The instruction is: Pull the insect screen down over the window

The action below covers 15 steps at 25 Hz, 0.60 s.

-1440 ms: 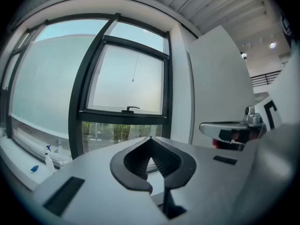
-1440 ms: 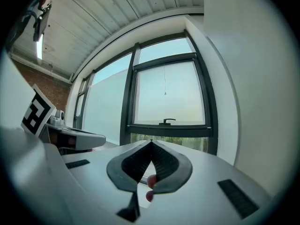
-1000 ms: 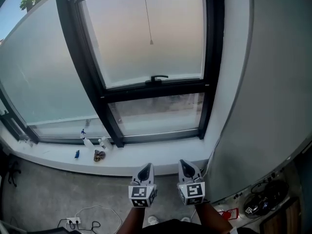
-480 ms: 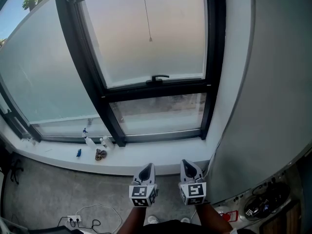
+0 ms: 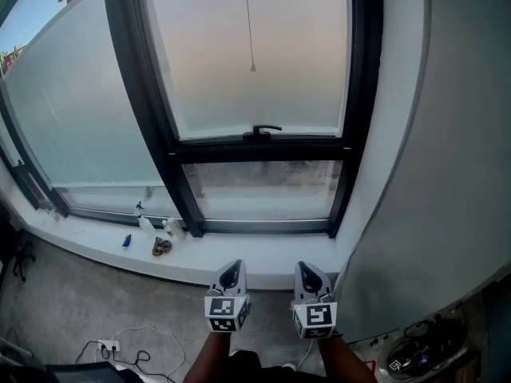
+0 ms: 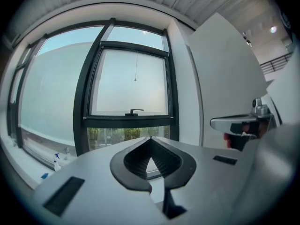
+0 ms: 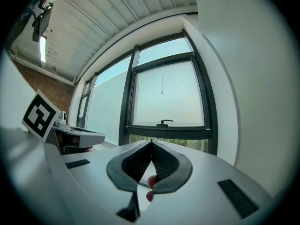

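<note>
Across the far wall's window point(image 5: 255, 148), the insect screen's pull cord point(image 5: 249, 22) hung mid-pane, probably light and limp, best pinched just above its bead, with the left tongs point(image 5: 232, 273) and right tongs point(image 5: 307, 274) closed, empty, well apart from it.

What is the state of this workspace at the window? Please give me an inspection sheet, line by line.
Surface: white window sill below the window.
Job's things: black-framed window, handle on its middle bar; pull cord hangs before the upper pane; the screen itself cannot be made out.
Clutter: spray bottle, white bottle, blue item and brown item on the sill's left part.
Grippers: left gripper and right gripper low, short of the sill; fingers together, holding nothing.
Cables: power strip with white cable on the floor.
Surroundings: grey wall at right.
</note>
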Available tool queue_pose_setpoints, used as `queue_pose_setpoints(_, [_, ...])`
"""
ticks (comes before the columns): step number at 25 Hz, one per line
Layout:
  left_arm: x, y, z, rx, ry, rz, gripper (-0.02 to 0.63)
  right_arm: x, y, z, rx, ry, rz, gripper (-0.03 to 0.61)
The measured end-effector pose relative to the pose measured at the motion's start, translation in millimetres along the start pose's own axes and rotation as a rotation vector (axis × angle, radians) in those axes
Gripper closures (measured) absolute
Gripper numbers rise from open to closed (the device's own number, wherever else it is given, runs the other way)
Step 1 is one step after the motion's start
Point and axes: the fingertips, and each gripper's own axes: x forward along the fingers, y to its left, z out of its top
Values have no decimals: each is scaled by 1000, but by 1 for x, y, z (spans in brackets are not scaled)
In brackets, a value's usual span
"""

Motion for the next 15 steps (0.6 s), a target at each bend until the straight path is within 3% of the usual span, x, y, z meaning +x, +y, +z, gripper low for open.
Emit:
queue_pose_setpoints(3, [10, 11, 8, 55, -4, 31, 618, 10, -2, -4, -6, 9, 15, 575])
queue_pose_setpoints(10, [57, 27, 14, -13, -7, -18, 618, 63, -19, -10, 7, 26, -2, 575])
queue_pose_setpoints(15, [95, 55, 18, 18, 13, -32, 618, 111, -29, -4, 31, 32, -30, 575])
